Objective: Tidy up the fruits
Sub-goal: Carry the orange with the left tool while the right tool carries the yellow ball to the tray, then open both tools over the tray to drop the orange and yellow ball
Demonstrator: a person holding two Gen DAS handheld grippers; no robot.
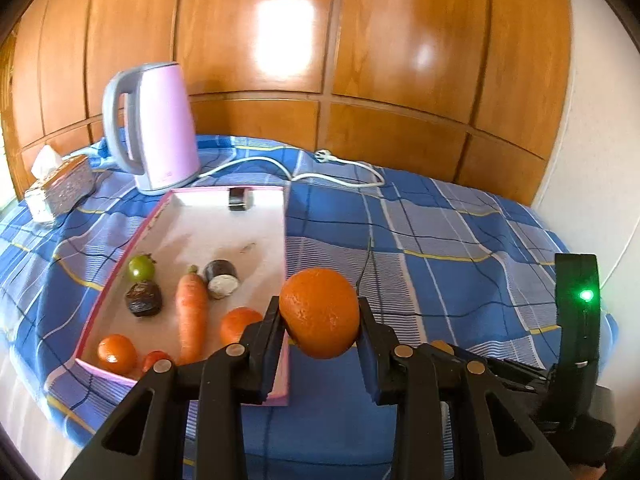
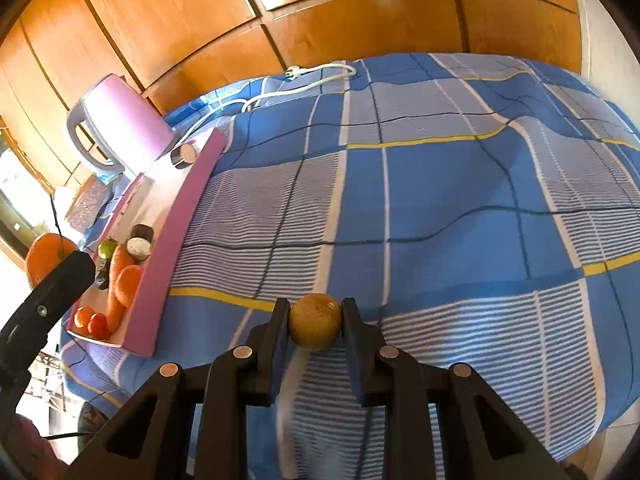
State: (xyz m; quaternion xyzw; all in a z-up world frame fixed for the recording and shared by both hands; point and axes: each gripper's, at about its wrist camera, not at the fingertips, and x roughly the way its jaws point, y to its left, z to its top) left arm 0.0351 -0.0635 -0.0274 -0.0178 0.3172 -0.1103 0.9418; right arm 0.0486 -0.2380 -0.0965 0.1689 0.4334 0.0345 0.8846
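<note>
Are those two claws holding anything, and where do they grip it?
Left gripper pinches an orange across its sides. Right gripper pinches a brownish round fruit the same way.

Bright daylight floods your scene from the left, throwing white glare patches across the glossy wooden panels [image 1: 288, 32]. Fisheye distortion bows every edge and darkens the corners. Your right wrist view smears slightly low on the checked blue cloth [image 2: 460, 208].
</note>
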